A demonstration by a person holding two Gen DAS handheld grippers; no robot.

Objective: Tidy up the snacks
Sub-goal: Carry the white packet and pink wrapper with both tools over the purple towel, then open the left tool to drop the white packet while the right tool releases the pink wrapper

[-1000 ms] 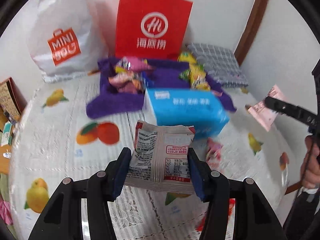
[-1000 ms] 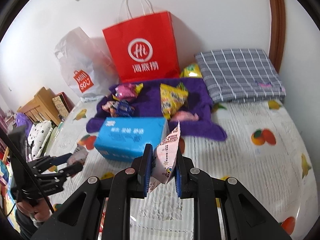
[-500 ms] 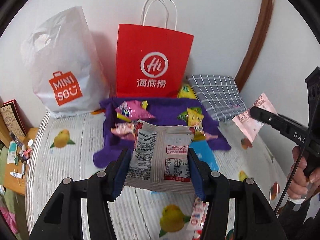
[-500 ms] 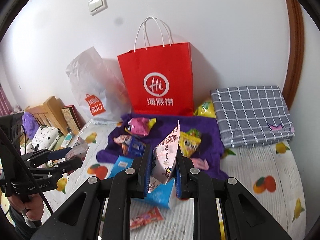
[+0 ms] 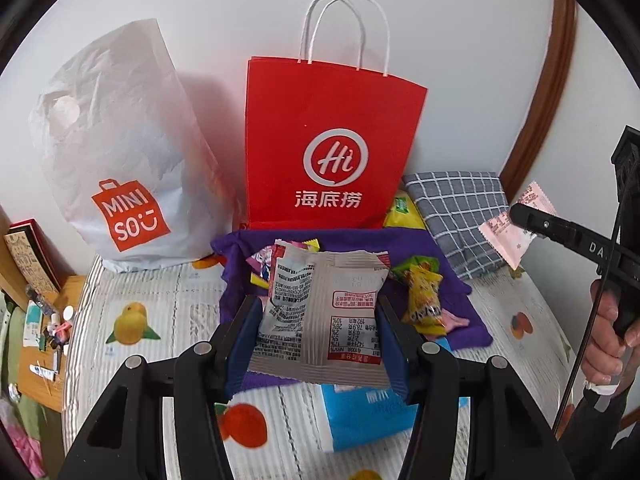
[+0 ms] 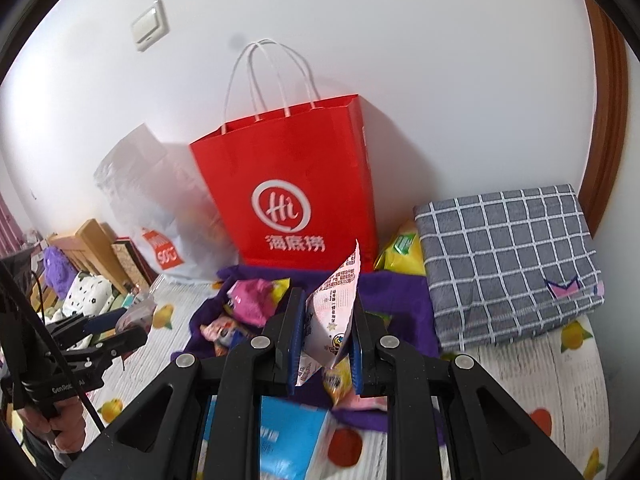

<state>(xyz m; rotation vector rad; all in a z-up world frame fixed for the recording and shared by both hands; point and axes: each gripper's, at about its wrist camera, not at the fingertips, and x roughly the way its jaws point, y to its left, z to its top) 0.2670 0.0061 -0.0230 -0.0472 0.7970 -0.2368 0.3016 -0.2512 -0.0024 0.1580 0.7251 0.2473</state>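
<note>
Two grippers, each holding a snack pack over the bed

Left wrist view: the left gripper squeezes a grey snack packet flat between its blue pads, held up in front of the purple cloth with more snacks on it (a yellow one lies to the right). The red paper bag stands far back by the wall. Right wrist view: the right gripper is clamped tight on a thin pink packet, held edge-on, near the red bag.
</note>
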